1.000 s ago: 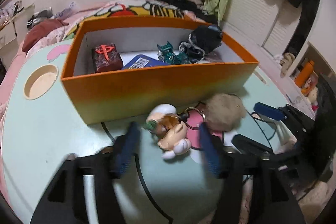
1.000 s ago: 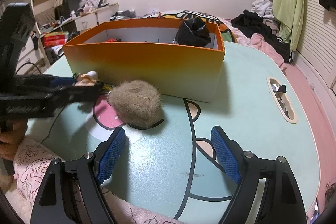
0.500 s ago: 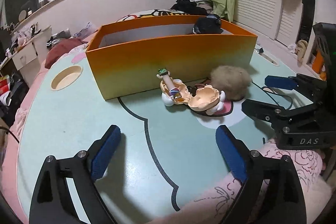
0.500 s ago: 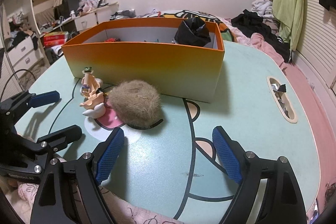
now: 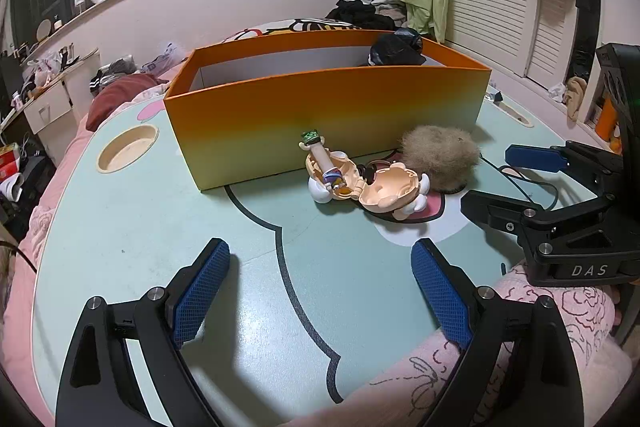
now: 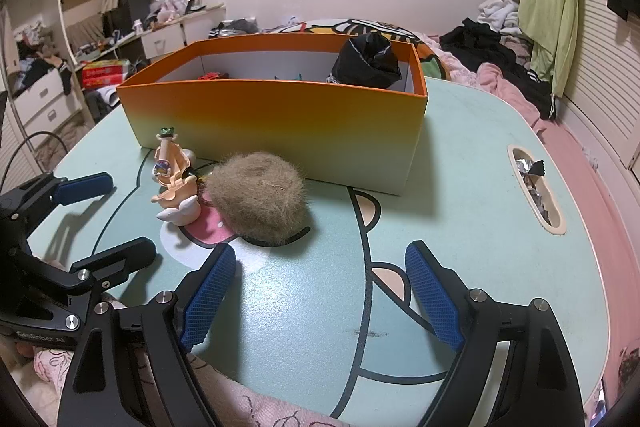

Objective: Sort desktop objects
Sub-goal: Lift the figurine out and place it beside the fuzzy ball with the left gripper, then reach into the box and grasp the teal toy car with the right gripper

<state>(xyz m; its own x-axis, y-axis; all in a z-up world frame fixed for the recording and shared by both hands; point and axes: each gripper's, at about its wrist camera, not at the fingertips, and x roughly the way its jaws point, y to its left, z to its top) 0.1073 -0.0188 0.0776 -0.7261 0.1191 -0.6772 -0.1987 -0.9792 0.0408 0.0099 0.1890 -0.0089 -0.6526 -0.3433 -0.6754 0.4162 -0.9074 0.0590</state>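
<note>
Partway through the sort, by the look of it: the orange box (image 6: 276,119) sits toward the far edge of the surface (image 6: 460,227) and already holds a black bundle (image 6: 366,63) at its right end, with something red (image 6: 212,76) and something teal (image 6: 296,78) just peeking over the rim — too little shows to name them. Two things are left out front, both close against the box's near wall: the open toy figure (image 5: 360,183), lying hinged apart, and the fuzzy brown ball (image 5: 440,155) just beside it, the two touching or nearly so. The left gripper (image 5: 316,291) hangs low near the front edge, jaws wide apart and holding nothing, lined up roughly on the figure. The right gripper (image 6: 316,291) is the same story, jaws spread and empty, with the fuzzy ball just ahead of its left finger. So I judge two pickups and two drops into the box remain.
</note>
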